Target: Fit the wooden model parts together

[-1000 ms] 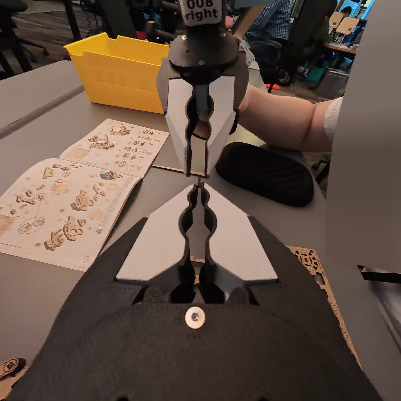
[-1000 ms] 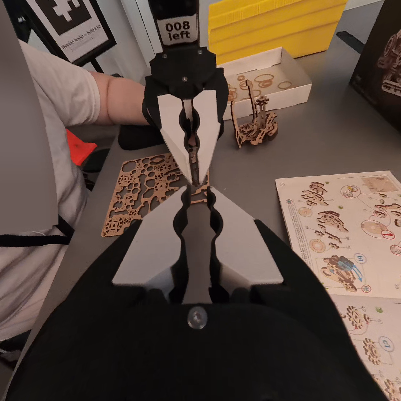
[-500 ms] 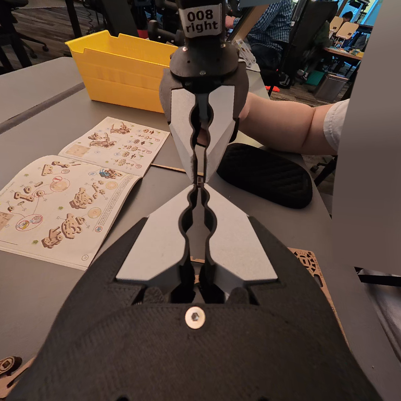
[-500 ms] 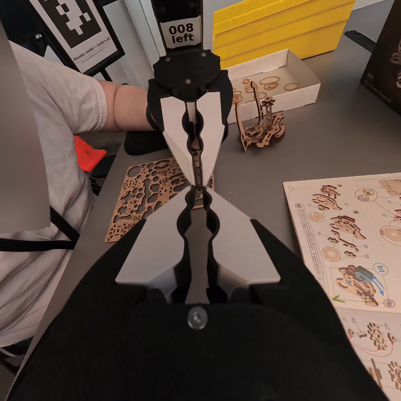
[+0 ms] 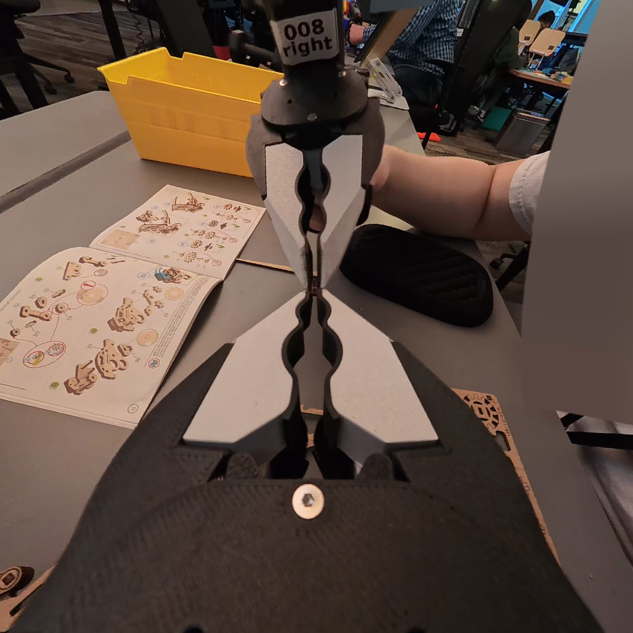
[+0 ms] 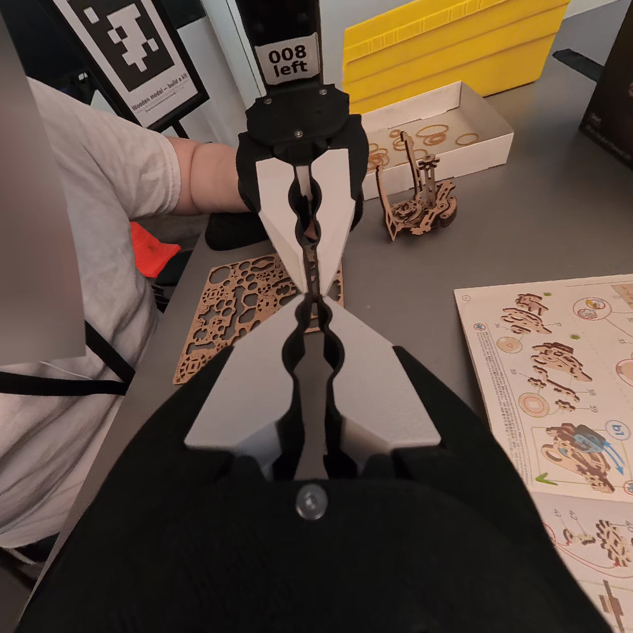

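My two grippers meet tip to tip above the grey table (image 5: 239,284). My left gripper (image 5: 312,298) is shut on a thin notched wooden part (image 6: 311,270), which runs edge-on between its white fingers and sticks out a little at the tips. My right gripper (image 6: 311,302) is closed on the end that sticks out, which shows as a small brown bit (image 5: 313,287) between the two sets of tips. A half-built wooden model (image 6: 421,205) stands on the table behind, to the right of the left gripper (image 6: 311,291).
A punched-out wooden sheet (image 6: 239,308) lies under the grippers. An open instruction booklet (image 5: 102,308) lies beside it. A yellow bin (image 5: 191,109), a white box of rings (image 6: 479,113), a dark box (image 6: 613,102) and a black pad (image 5: 418,274) ring the work spot. The person's arm (image 5: 445,198) reaches in. Both grippers' tips are close together, under 4 cm apart. Left tips and right tips are each some 20 cm from the half-built wooden model (image 6: 421,205).
The two grippers have come together until their tips meet. My right gripper's fingers have narrowed onto the end of the wooden part held by my left gripper.
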